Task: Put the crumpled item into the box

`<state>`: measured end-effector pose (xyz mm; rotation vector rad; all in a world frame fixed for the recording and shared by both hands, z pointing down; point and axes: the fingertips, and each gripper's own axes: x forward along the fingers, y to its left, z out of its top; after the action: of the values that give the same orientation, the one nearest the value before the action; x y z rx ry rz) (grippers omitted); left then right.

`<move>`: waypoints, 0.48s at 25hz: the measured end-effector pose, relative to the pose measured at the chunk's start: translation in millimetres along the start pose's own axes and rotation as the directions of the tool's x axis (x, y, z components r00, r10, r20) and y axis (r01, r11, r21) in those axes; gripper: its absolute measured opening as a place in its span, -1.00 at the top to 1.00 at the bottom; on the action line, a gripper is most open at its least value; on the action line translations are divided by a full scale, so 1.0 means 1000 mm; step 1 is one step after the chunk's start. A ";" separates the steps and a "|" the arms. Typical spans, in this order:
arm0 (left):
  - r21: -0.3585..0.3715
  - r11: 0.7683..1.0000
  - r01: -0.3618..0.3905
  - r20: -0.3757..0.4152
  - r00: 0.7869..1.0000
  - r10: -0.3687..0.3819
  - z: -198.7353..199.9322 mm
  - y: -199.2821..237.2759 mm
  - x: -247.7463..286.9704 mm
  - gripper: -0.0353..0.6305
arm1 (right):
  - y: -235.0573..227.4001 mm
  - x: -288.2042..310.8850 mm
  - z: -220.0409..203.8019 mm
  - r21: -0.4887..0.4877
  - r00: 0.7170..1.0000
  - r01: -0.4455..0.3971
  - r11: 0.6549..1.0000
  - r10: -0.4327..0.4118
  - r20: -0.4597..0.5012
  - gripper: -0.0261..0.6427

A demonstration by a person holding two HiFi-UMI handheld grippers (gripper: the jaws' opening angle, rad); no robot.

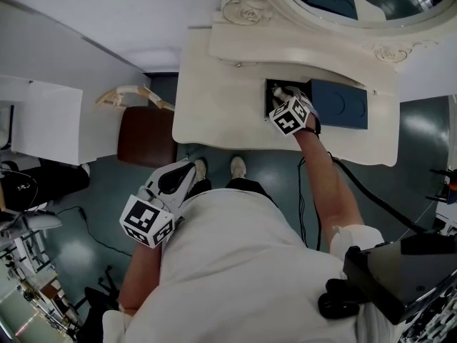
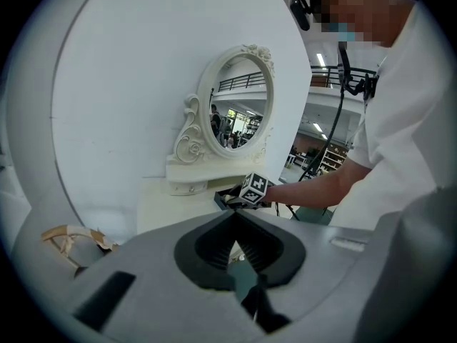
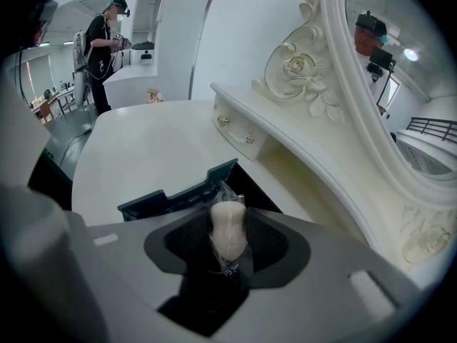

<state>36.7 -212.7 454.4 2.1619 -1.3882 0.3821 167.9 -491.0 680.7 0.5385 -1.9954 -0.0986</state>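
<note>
Nearly done, by the look of it: the right gripper (image 1: 280, 97) is at the box (image 3: 175, 197), its jaws hanging over the open dark compartment. It is clenched on the item (image 3: 228, 233), a pale crumpled lump in clear wrap that stands upright between the jaws, and the pads look to press on the wrap from both sides. The item sits just above the box's near wall and over the opening, not yet down inside; whether its lower end already touches the bottom cannot be told. The lid (image 1: 339, 104) lies open flat beside the box, so nothing blocks the way in. The left gripper (image 1: 187, 171) is well away from the box, down at the person's hip, its jaws brought together at the tips with nothing between them, and it plays no part here. What is left, I judge, is only the release: let the jaws go so the item settles inside, then lift clear of the box.
</note>
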 end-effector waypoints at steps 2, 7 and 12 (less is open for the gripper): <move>-0.001 1.000 -0.003 0.003 1.000 0.003 -0.001 0.001 -0.002 0.89 | 0.000 0.000 0.001 0.002 1.000 -0.004 1.000 0.004 0.002 0.33; 0.002 1.000 0.010 0.007 1.000 -0.010 -0.008 0.005 -0.011 0.89 | 0.008 -0.011 0.008 0.000 1.000 0.005 1.000 -0.005 0.020 0.25; 0.032 0.998 0.052 0.027 0.998 -0.053 -0.009 0.007 -0.025 0.89 | 0.012 -0.037 0.016 0.021 0.997 0.055 0.998 -0.056 0.049 0.26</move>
<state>20.4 -191.3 451.0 2.2316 -1.3460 0.3574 163.9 -467.3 645.9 0.6103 -2.0315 -0.1275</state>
